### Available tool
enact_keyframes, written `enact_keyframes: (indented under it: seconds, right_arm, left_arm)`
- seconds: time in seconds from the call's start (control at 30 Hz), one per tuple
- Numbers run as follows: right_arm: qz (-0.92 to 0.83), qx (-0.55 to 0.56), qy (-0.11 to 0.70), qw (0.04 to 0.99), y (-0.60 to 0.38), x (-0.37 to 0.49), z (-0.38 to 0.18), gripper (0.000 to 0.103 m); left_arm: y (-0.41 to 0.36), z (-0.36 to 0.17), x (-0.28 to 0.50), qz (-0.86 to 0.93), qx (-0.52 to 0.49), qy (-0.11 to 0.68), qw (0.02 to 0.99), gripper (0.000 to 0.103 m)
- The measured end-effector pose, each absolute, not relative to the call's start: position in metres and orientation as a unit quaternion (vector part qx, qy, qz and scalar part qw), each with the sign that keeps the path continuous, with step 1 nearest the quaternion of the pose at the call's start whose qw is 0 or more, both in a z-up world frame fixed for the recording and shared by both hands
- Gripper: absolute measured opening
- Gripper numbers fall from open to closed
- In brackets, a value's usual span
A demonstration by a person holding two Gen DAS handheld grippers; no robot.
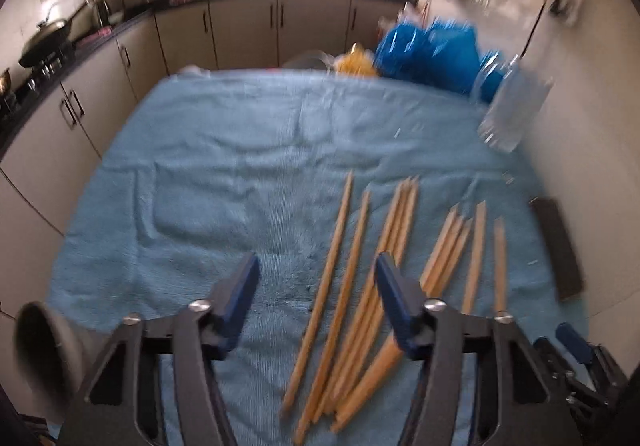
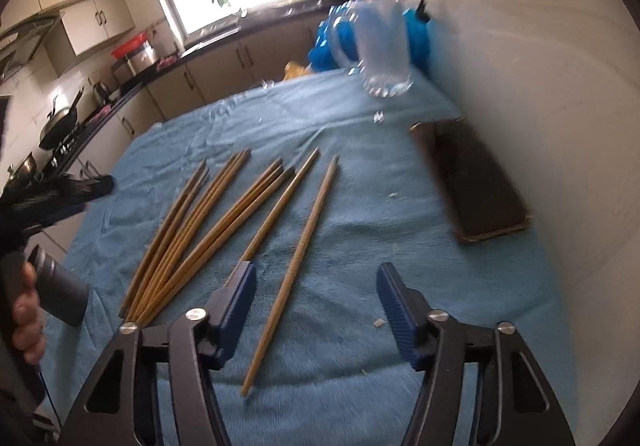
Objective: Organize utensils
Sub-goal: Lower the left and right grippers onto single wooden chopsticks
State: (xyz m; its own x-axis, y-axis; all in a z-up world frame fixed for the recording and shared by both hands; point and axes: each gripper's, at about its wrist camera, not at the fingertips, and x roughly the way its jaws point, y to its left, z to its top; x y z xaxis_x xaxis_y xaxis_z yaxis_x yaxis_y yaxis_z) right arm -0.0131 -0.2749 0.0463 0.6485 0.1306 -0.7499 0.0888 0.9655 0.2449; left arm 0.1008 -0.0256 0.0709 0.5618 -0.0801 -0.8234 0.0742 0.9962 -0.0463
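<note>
1. Both of my grippers hang over the table with jaws parted and nothing clamped: my left gripper [image 1: 316, 286] has two or three of the chopsticks lying on the cloth between its blue pads, untouched; my right gripper [image 2: 316, 294] straddles the single outermost chopstick [image 2: 294, 266] without pressing it.
2. Beneath them, the long tan wooden chopsticks [image 2: 208, 230] lie loose on the light blue towel cloth [image 1: 224, 166] covering the table, fanned out, with their near ends bunched together.
3. Just right of the chopsticks, near the white wall, sits a flat dark brown rectangular tray [image 2: 476, 186].
4. Further back stands a clear glass tumbler [image 2: 384, 50], upright on the cloth's far right corner.
5. Behind the glass is a crumpled blue plastic bag [image 1: 432, 50].
6. Farthest are beige kitchen cabinets [image 1: 244, 30] under a bright window.
</note>
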Motion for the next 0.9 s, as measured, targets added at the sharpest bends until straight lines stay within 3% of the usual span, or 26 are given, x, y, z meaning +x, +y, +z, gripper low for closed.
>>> enact_keyframes:
  seconds: [0.07,0.43,0.5,0.53,0.57,0.77,0.9]
  right_arm:
    - [0.021,0.129,0.429,0.894,-0.271,-0.003,0.038,0.061]
    - [0.018,0.104,0.451,0.886,-0.258,0.023,0.009,0.060]
    - [0.015,0.098,0.450,0.888,-0.256,0.023,0.010,0.057]
    - [0.014,0.097,0.449,0.888,-0.256,0.023,0.010,0.056]
    - [0.014,0.096,0.448,0.889,-0.255,0.024,0.010,0.050]
    - [0.001,0.083,0.451,0.889,-0.253,0.024,0.010,0.030]
    - [0.002,0.085,0.454,0.887,-0.255,0.029,0.010,0.030]
  left_arm:
    - [-0.026,0.051,0.112,-0.031,0.009,0.482,0.875,0.045]
    - [-0.033,0.017,0.123,-0.026,0.051,0.479,0.876,0.035]
    - [-0.035,0.018,0.122,-0.028,0.050,0.481,0.875,0.025]
    - [-0.035,0.019,0.121,-0.031,0.048,0.484,0.873,0.009]
    - [-0.035,0.016,0.121,-0.027,0.050,0.495,0.867,0.000]
    - [-0.030,0.011,0.111,-0.024,0.037,0.505,0.862,0.000]
    - [-0.017,0.012,0.103,-0.033,-0.007,0.521,0.853,0.000]
